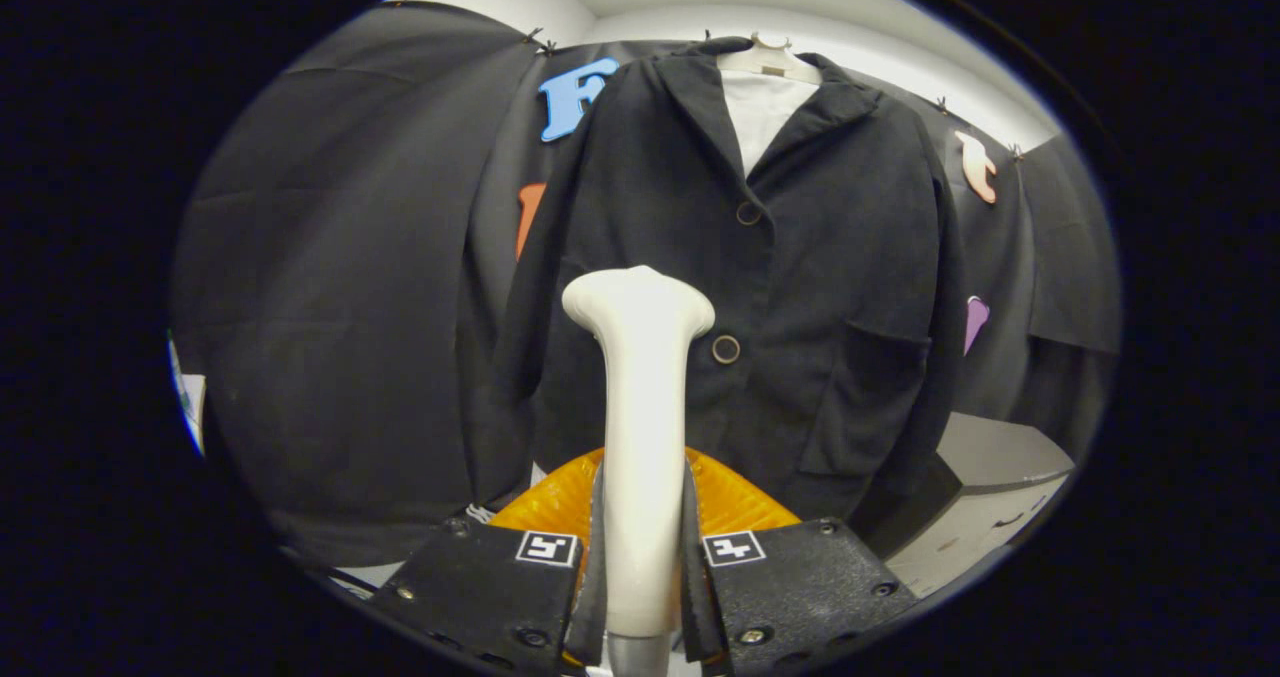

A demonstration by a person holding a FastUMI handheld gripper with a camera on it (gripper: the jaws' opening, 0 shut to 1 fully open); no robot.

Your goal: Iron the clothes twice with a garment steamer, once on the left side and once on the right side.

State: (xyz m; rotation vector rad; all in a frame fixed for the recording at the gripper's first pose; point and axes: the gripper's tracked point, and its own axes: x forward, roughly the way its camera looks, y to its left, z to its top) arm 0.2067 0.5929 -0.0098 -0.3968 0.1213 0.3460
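booth wall, jacket (760, 287), gripper (640, 547) clamping steamer (640, 407)

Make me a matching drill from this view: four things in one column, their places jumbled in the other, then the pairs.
Things:
1. garment steamer
2. black jacket
3. hanger
4. orange base

Places:
A. at the jacket's collar
B. clamped between the fingers of the hand-held gripper
C. hanging beyond the steamer's head
D. low, behind the steamer's handle

Pairs: 1-B, 2-C, 3-A, 4-D
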